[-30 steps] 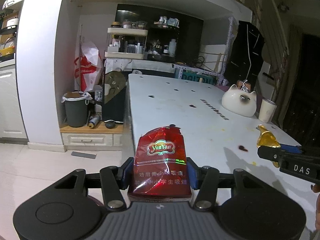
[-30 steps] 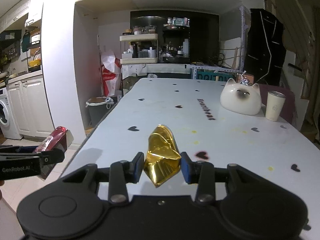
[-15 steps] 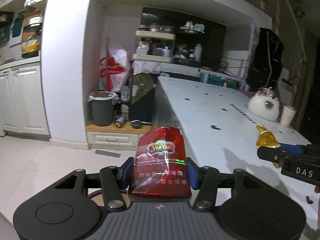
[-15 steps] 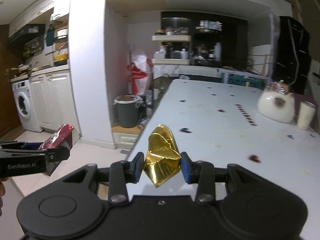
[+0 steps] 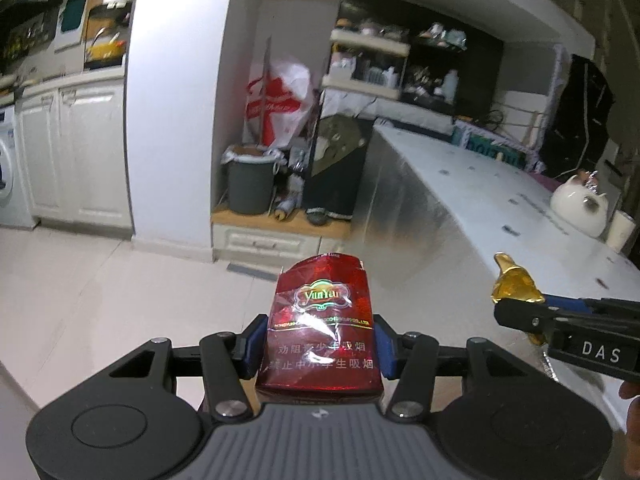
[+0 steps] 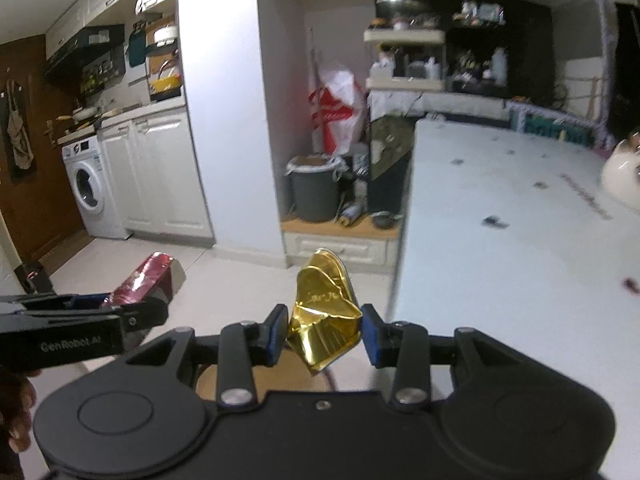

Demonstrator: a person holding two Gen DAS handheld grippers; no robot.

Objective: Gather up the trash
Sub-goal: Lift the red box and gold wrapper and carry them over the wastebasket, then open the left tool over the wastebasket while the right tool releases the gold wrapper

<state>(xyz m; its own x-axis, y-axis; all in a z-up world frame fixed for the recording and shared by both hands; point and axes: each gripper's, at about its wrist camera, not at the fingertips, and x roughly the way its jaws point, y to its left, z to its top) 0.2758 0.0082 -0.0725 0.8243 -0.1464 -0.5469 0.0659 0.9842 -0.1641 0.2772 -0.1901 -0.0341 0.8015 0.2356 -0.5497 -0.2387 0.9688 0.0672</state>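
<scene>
My left gripper [image 5: 319,344] is shut on a crumpled red cigarette pack [image 5: 320,320] and holds it in the air over the floor, left of the table. My right gripper [image 6: 324,334] is shut on a crumpled gold foil wrapper [image 6: 324,312]. The wrapper also shows in the left wrist view [image 5: 514,284], to the right of the pack. The pack shows in the right wrist view [image 6: 140,280], to the left. A grey trash bin [image 5: 250,184] with a white liner stands in an alcove ahead, also in the right wrist view [image 6: 316,188].
A long white table [image 5: 500,216] runs along the right, bearing a white cat-shaped pot [image 5: 580,204] and a cup [image 5: 620,230]. A red-and-white bag [image 5: 280,100] hangs above the bin. White cabinets [image 6: 160,172] and a washing machine [image 6: 90,188] stand left. Tiled floor [image 5: 100,280] lies ahead.
Both grippers have swung left, away from the table, with their loads still held. The trash bin alcove and kitchen cabinets now sit nearer the middle of both views.
</scene>
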